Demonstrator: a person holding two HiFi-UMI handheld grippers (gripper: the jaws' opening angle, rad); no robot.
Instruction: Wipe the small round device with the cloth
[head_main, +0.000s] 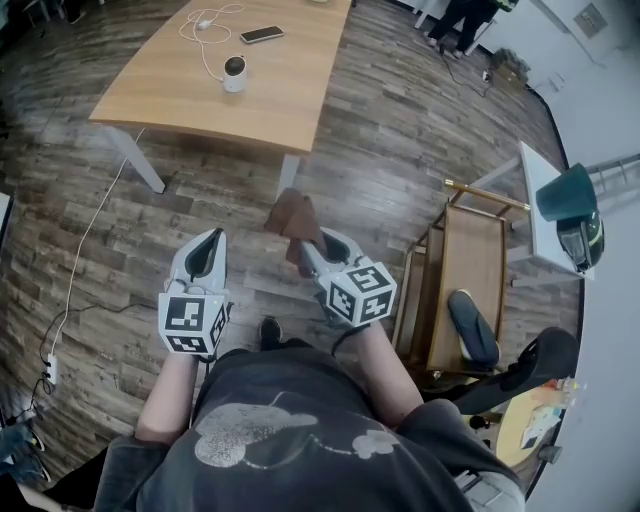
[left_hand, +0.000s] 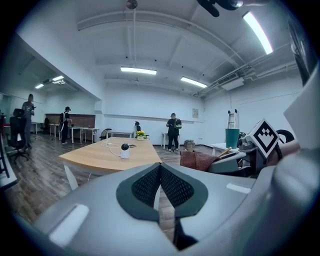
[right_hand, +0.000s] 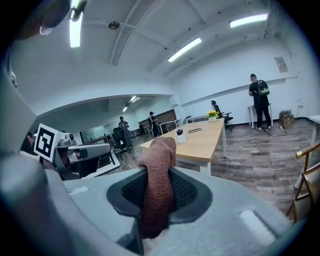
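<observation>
Right gripper (head_main: 305, 248) pinching rust-brown woolly cloth (head_main: 292, 214), left gripper (head_main: 205, 252) jaws together, empty, small round white device (head_main: 235, 73) on light wooden table (head_main: 290, 95).

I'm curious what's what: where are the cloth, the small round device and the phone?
cloth (right_hand: 157, 185), right gripper view, its pinched fold
small round device (head_main: 235, 75), head view, its body
phone (head_main: 261, 34), head view, its middle

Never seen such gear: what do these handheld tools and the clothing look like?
The left gripper and right gripper: pale grey shells, dark textured pads, each bearing a cube with black-and-white square markers. The person wears a dark short-sleeved T-shirt.
</observation>
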